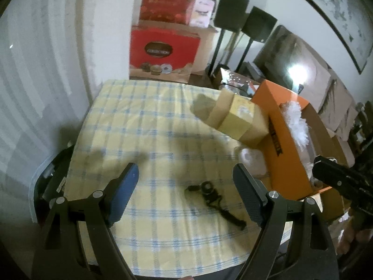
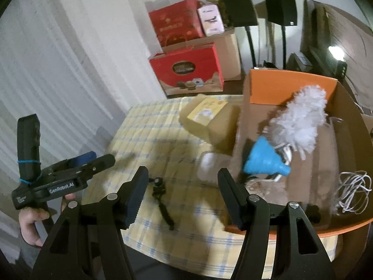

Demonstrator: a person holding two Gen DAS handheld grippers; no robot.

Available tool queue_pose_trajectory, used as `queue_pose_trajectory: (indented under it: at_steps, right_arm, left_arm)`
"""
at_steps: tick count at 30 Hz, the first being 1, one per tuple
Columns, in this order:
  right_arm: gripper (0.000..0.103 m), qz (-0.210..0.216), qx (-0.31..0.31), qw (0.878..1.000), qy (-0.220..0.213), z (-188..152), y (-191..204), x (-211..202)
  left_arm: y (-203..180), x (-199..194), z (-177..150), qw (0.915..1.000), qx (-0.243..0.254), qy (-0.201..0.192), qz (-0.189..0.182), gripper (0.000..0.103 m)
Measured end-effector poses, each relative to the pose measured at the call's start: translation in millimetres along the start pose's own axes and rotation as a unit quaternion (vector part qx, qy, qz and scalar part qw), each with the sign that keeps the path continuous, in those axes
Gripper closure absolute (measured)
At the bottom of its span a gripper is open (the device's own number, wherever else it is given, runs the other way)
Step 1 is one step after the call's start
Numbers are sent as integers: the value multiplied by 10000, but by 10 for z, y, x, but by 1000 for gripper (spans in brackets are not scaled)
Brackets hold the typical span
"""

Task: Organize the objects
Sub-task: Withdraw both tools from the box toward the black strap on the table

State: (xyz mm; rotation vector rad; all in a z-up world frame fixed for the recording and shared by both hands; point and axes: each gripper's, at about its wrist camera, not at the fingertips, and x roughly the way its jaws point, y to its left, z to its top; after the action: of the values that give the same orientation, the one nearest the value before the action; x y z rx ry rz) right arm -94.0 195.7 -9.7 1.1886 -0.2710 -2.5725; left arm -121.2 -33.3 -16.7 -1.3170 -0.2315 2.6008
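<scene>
A small black mini tripod [image 1: 211, 194] lies flat on the yellow-and-blue checked tablecloth [image 1: 144, 121]. My left gripper [image 1: 185, 170] is open above the cloth, with the tripod below the gap, nearer the right finger. In the right wrist view the tripod [image 2: 162, 199] lies just past the left finger of my right gripper [image 2: 183, 175], which is open and holds nothing. The left gripper [image 2: 102, 157] shows at the left, held by a hand [image 2: 30, 221]. An open orange box [image 2: 289, 86] on the right holds a white duster [image 2: 300, 121], a blue funnel [image 2: 263, 158] and a white cable [image 2: 354, 191].
A tan carton [image 1: 235, 119] leans against the orange box [image 1: 286, 144], with a white object [image 1: 253, 161] in front of it. Red gift boxes [image 1: 163, 49] and two black speakers on stands [image 1: 230, 9] stand beyond the table. A white wall lies to the left.
</scene>
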Motion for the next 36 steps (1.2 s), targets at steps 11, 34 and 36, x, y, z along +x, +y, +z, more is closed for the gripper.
queue_pose_trajectory:
  at_steps: [11,34,36]
  right_arm:
    - [50,201,-371,9985,341,-319,377,378]
    - [72,-422,-1042,9885,1009,-777,512,1133]
    - [76,-520,-1133,9873,981,-785,528,1134]
  left_arm:
    - [252,22,-173,9999,-111,99,-18,22]
    - [450,150,-300,9996,-173,191,133,22]
    - [457,161,-296,9995,-196,204,117,22]
